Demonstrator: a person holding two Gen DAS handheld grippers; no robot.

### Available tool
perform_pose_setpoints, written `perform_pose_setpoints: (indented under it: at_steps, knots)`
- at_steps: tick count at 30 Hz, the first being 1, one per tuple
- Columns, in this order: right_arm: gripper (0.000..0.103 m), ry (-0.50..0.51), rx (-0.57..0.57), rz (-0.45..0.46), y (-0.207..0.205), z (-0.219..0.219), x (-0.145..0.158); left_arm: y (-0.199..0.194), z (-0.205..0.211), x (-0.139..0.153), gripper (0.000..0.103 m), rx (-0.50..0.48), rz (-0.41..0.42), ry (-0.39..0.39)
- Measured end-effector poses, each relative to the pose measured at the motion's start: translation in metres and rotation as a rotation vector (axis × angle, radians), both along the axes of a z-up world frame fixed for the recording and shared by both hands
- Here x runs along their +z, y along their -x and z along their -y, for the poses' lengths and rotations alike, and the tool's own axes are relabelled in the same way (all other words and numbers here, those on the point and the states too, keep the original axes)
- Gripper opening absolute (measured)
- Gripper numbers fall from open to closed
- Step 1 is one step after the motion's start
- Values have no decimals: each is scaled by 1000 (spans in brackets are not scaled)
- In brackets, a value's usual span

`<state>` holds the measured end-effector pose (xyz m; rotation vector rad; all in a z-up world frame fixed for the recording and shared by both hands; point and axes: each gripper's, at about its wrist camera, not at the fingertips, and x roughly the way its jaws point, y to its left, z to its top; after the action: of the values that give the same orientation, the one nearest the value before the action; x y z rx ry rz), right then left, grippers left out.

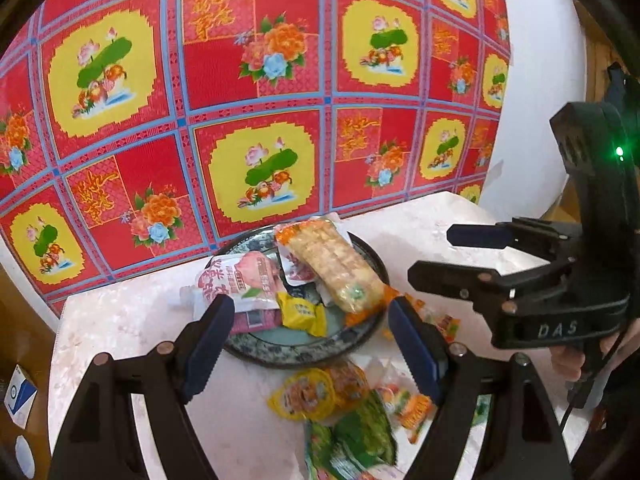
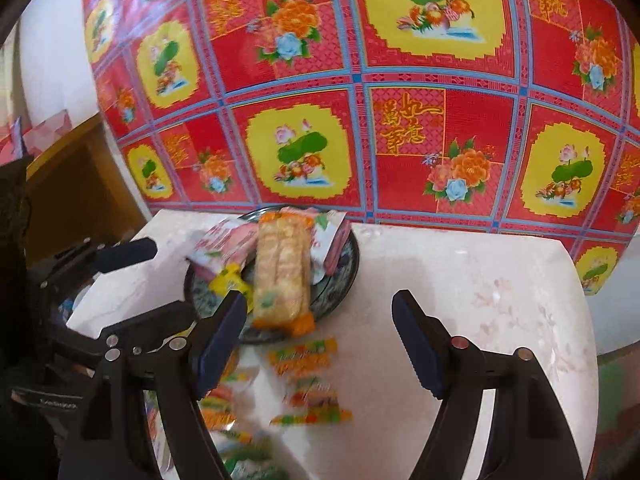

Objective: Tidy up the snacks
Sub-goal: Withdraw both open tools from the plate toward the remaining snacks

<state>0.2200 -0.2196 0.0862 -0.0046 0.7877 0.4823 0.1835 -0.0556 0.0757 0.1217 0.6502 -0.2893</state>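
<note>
Both pairs of fingers stand spread w/ nothing between the blue pads: the left gripper (image 1: 310, 344) hangs over the near rim of the round dark patterned plate (image 1: 280, 354), the right gripper (image 2: 320, 344) over the pale marble-look tabletop (image 2: 460, 280) just in front of that plate.

On the plate: a long clear-wrapped pack of tan crackers w/ orange ends (image 1: 334, 270) lying across the top, a pink-and-white pouch w/ red lettering (image 1: 240, 284) at its left, a small yellow wrapped sweet (image 1: 300, 314) between them, plus other packets underneath (too covered to tell apart).

Off the plate, on the tabletop nearer the cameras: a yellow round-lidded cup snack (image 1: 306, 394), green foil packets (image 1: 360, 436), and blurred orange-yellow-green sachets (image 2: 304, 356).

Behind the table hangs a red floral cloth w/ yellow panels and blue grid lines (image 1: 256, 92). A hand (image 1: 568, 360) grips the right tool's handle in the left view.
</note>
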Motion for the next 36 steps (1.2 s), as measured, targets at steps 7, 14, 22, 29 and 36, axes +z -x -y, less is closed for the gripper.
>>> perform_pose_setpoints:
  at_steps: [7,14,22,29,36]
  knots:
    - [77,9,20,12,29,2,5,26,9,7,83,-9,18,-29]
    - [77,22,29,44,58,5,14,56,13,16,83,-6,32,-35]
    - [77,37,34,83,96,7,28,93,14,22,83,-5,41,-57]
    - [77,49,40,85,121,5,23,120,19,16,83,2,59,-97]
    - [77,53,23,77,136,9,6,135,18,-3,83,27,29,-60]
